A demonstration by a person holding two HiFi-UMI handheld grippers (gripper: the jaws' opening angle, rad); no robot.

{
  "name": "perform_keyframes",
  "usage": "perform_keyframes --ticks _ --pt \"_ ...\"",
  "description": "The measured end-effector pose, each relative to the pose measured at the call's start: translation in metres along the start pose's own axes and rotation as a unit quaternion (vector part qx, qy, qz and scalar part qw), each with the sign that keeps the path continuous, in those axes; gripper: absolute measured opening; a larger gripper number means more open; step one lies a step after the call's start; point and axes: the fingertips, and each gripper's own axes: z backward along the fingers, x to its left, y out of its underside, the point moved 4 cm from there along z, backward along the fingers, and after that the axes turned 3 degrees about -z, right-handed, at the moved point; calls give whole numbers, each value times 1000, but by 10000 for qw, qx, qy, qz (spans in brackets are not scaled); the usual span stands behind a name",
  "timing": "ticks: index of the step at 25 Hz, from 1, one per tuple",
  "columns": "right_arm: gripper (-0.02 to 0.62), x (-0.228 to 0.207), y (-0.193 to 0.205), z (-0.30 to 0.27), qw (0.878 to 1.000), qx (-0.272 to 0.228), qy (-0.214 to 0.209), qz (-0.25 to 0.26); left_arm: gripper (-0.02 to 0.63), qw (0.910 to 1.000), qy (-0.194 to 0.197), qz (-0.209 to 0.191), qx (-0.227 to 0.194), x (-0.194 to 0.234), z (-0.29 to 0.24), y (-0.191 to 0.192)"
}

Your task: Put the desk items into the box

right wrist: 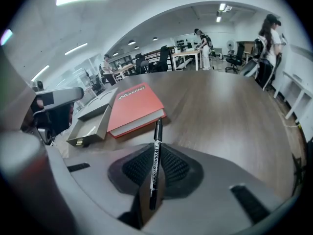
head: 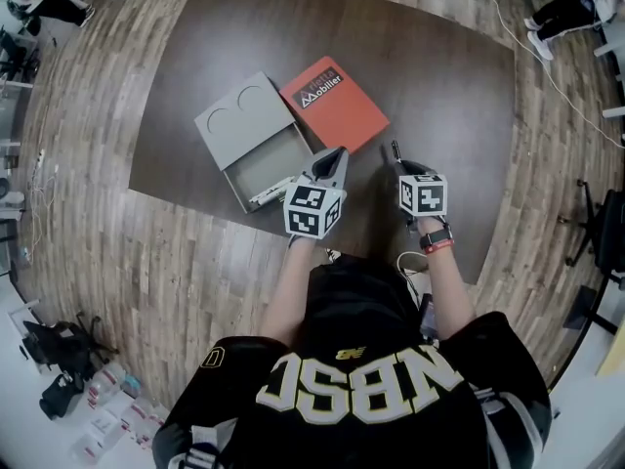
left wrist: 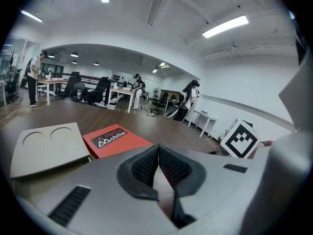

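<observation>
Currently right claw [right wrist: 156,150] clamps a black marker [right wrist: 157,131]; left claw [left wrist: 158,150] is clenched empty.

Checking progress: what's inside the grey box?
The open end of the box shows one pale slim item lying along its near wall. The rest sits under the lid, so anything in there cannot be seen.

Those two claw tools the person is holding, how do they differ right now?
The right gripper pinches a black marker pen between its jaws; the left gripper has its jaws closed together on nothing. In the head view the left gripper sits beside the grey box's open drawer, while the right gripper is over bare table, farther from it. Both carry a cube with square markers.
</observation>
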Motion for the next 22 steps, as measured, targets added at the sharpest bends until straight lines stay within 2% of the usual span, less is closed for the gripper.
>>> perform_keyframes --ticks 5,10,16,22 --pt "54 30 -11 7 9973 53 -324 657 15 9997 -210 144 -24 16 18 3" --pt "54 71 -22 10 9847 71 -734 1579 15 9984 -478 271 -137 32 42 1" --pt "54 122 -33 0 9581 185 -1233 2578 15 9939 -972 465 -248 63 77 13" --pt "54 176 -43 -19 9236 366 -1675 3428 15 9876 -1392 689 -238 88 110 35"
